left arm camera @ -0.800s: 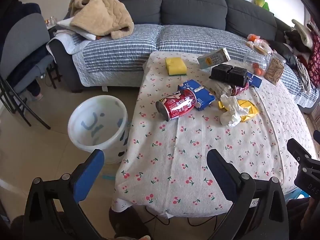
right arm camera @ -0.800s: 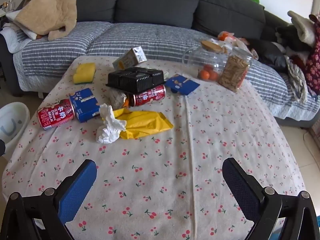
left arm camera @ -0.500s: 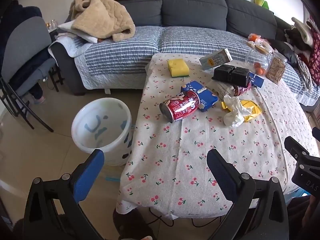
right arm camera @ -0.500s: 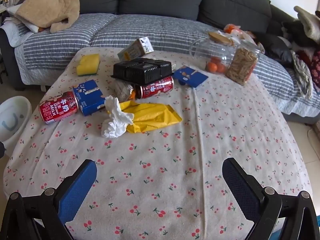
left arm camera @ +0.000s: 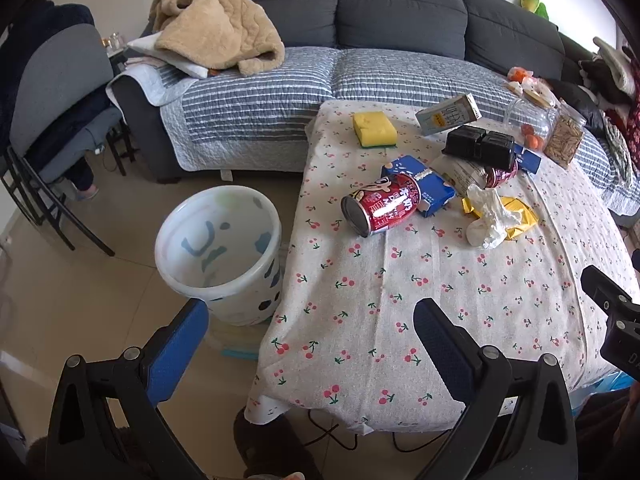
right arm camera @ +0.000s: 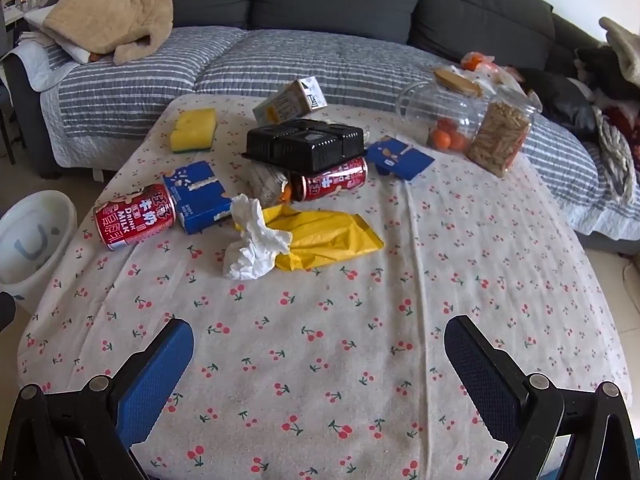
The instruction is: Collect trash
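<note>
on the cherry-print bench point(right arm camera: 320, 360) — red can point(right arm camera: 134, 222), blue carton point(right arm camera: 198, 196), crumpled tissue point(right arm camera: 254, 246) and yellow bag point(right arm camera: 328, 238), all well ahead of both grippers' fingers. left gripper point(left arm camera: 310, 332) and right gripper point(right arm camera: 318, 354) spread wide, empty — white bin point(left arm camera: 218, 252) beside the bench.

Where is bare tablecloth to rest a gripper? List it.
Free: the near half of the tablecloth, below the crumpled tissue and yellow bag, plus the right side. Crowded: the far middle around the black tray.
</note>
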`<state>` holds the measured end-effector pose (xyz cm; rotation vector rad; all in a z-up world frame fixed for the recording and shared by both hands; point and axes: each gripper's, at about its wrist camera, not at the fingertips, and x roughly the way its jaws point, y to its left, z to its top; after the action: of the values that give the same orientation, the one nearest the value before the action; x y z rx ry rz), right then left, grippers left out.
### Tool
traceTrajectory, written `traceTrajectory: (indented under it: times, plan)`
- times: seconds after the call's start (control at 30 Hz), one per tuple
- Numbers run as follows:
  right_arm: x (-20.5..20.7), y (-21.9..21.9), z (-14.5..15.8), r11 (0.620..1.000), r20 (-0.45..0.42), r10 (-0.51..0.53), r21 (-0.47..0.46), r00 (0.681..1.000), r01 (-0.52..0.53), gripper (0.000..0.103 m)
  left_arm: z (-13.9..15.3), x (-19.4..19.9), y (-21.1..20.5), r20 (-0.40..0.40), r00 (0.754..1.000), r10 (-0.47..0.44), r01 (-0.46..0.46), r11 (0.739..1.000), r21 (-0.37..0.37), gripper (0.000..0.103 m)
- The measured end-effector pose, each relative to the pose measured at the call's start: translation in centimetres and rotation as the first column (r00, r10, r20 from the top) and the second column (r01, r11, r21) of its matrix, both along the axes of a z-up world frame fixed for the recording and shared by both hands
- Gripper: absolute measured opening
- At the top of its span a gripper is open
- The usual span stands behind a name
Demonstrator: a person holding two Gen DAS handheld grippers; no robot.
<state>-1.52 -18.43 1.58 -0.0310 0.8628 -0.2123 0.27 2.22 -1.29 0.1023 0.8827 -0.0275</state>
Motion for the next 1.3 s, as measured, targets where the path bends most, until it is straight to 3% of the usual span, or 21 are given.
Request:
traceTrajectory:
  times: [1.3]
  plan:
    - [0.31, 0.36, -0.29, 1.0, -0.023, 0.004, 0.006, 1.0, -0.004, 0.103, 0.25, -0.18, 0.47, 0.016, 1.0, 0.017, -0.016, 1.0, -0.019, 0.103]
